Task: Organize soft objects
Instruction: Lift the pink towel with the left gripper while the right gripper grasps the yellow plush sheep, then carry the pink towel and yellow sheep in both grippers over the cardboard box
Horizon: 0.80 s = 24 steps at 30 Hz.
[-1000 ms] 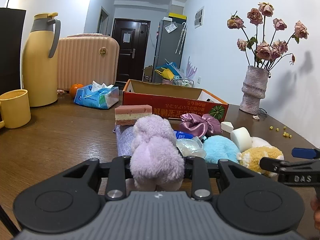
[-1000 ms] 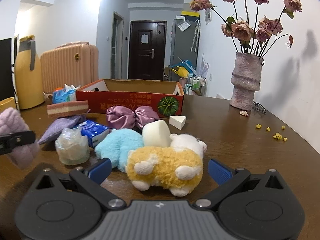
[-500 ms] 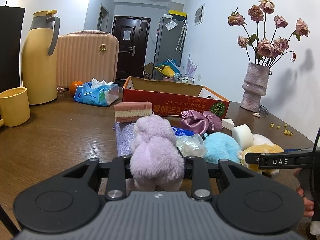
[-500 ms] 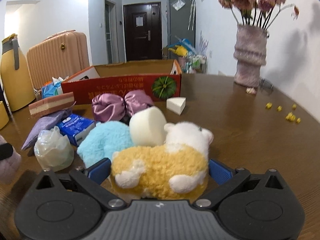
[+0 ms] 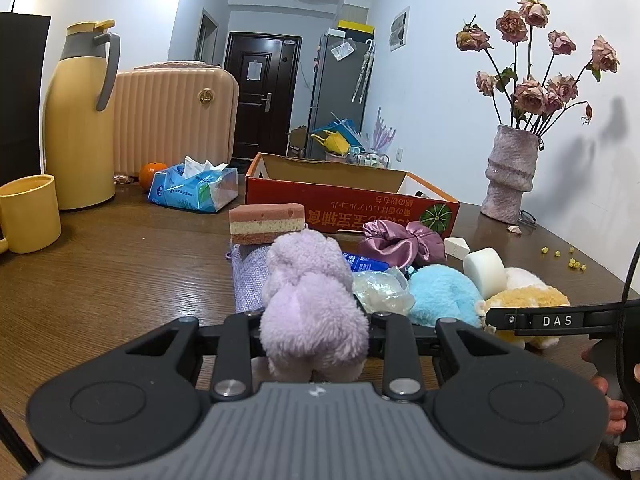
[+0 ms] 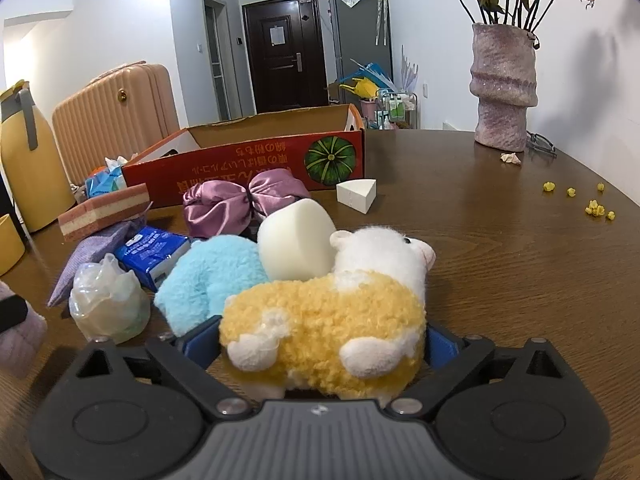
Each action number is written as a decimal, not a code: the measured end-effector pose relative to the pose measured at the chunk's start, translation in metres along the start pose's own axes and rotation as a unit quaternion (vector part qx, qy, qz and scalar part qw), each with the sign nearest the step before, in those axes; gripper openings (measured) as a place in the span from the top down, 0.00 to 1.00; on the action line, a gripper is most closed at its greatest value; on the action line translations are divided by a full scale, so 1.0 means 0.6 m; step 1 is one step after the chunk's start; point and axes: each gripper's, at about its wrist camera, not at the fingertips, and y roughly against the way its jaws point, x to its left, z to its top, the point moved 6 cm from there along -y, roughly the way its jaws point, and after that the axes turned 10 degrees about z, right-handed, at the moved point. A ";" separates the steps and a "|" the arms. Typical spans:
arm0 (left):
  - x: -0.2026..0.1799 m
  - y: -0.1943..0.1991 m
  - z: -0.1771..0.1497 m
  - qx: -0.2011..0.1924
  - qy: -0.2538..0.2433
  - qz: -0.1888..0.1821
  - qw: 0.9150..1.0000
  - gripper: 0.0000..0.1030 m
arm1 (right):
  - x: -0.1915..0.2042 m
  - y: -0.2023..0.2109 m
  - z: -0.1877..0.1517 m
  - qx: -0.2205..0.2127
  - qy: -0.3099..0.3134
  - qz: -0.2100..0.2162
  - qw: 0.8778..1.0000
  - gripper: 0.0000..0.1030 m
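Soft toys crowd the wooden table (image 6: 500, 240): the left gripper (image 5: 314, 334) is clamped on a lilac plush (image 5: 312, 304), while the right gripper (image 6: 320, 346), its arm marked "DAS" in the left view, has just been closing its wide blue-padded jaws around a yellow-and-white plush sheep (image 6: 332, 320) lying on the tabletop. Just behind lie a blue plush (image 6: 208, 272), a white sponge (image 6: 294, 238), and a red cardboard box (image 6: 248, 168) printed with a pumpkin and upside-down script too small to read.
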 end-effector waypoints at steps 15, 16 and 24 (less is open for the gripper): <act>0.004 0.006 0.008 -0.008 0.001 0.002 1.000 0.71 | 0.002 0.037 0.012 -0.052 0.007 -0.006 0.999 0.08; 0.004 0.008 0.009 -0.010 0.000 0.002 1.000 0.71 | 0.004 0.040 0.014 -0.055 0.008 -0.006 0.998 0.08; 0.009 0.016 0.031 -0.029 -0.001 0.009 1.000 0.71 | 0.014 0.061 0.028 -0.080 0.021 -0.005 0.997 0.08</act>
